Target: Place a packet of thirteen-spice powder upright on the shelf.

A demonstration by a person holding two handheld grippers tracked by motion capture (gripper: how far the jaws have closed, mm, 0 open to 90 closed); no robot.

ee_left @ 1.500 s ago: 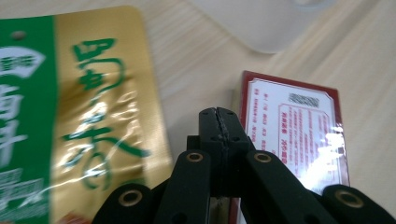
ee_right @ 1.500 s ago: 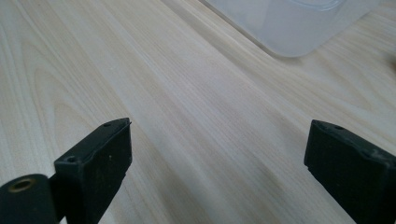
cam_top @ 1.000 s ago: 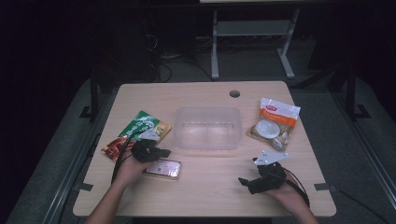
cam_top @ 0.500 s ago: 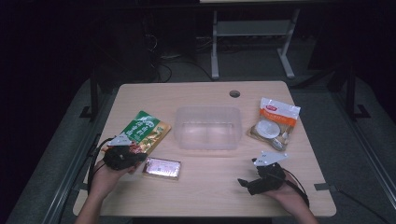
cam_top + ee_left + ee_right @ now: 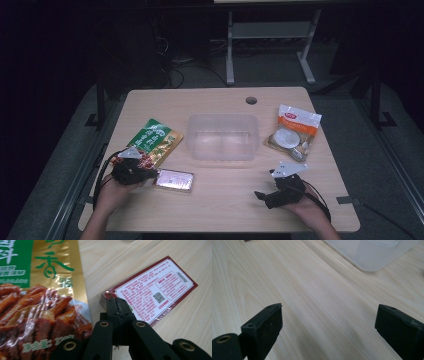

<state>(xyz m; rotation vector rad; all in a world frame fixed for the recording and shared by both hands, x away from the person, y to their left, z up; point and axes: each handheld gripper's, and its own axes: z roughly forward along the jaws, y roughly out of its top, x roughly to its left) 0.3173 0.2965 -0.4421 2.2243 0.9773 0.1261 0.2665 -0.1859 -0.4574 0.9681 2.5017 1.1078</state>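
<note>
A flat packet with a dark red border and a white label (image 5: 174,180) (image 5: 152,295) lies on the table's front left. My left gripper (image 5: 150,175) (image 5: 117,301) rests just to its left, jaws pressed together, tips at the packet's near corner with nothing visible between them. A green and gold snack bag (image 5: 152,140) (image 5: 37,290) lies beside and partly under that gripper. My right gripper (image 5: 260,195) (image 5: 328,312) sits at the front right over bare wood, jaws wide apart and empty. A clear plastic container (image 5: 223,136) (image 5: 372,252) stands at the table's middle.
A white and orange bag (image 5: 294,132) lies to the right of the container. A round cable hole (image 5: 251,100) sits near the far edge. Bare wood stretches between the two grippers along the front. Cables trail off both hands.
My left hand has slid to the left, off the area above the flat packet and back toward the table's left edge. The packet and my right hand have kept still.
</note>
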